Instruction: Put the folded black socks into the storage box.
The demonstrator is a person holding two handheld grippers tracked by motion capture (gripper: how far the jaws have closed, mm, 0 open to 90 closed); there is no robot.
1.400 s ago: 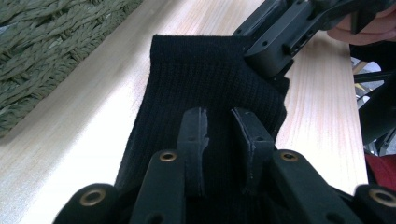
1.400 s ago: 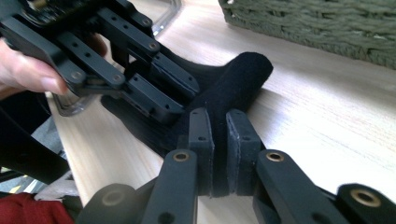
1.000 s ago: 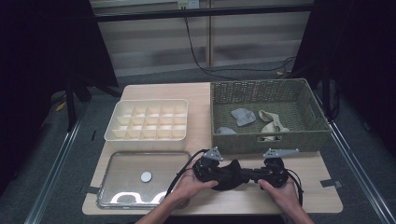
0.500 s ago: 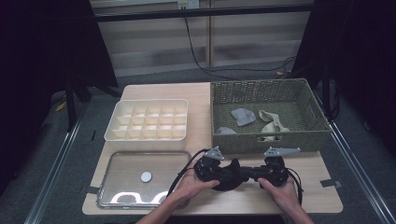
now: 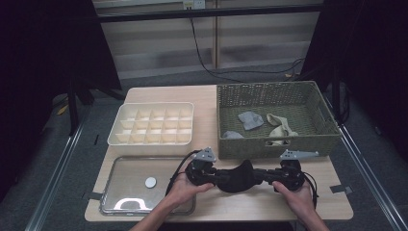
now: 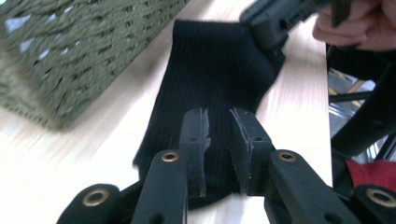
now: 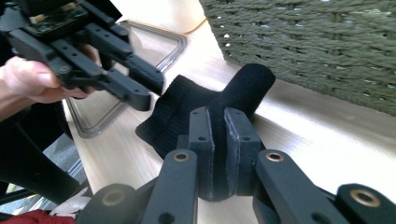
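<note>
Risk first: loss of the black ribbed sock (image 5: 236, 177) from the left hand-held gripper (image 6: 217, 122), whose jaws have just been opening slightly, with the fabric between them. Left pads (image 6: 196, 140) set narrow with a visible gap, fabric lying in and under that gap rather than firmly pinched (grip judged loose or released). Likely cause of a slip: any pull from the right side while the left end is free, dragging the sock across the light wooden desk (image 5: 211, 204) or bunching it.

Right hand-held gripper (image 7: 224, 116) clamped tight on the opposite end of the sock, fabric squeezed between its pads.

Sock position: stretched between both hand-held grippers, near the front edge of the desk, just in front of the green woven basket (image 5: 274, 147), to the right of the clear plastic lid (image 5: 110, 192).
</note>
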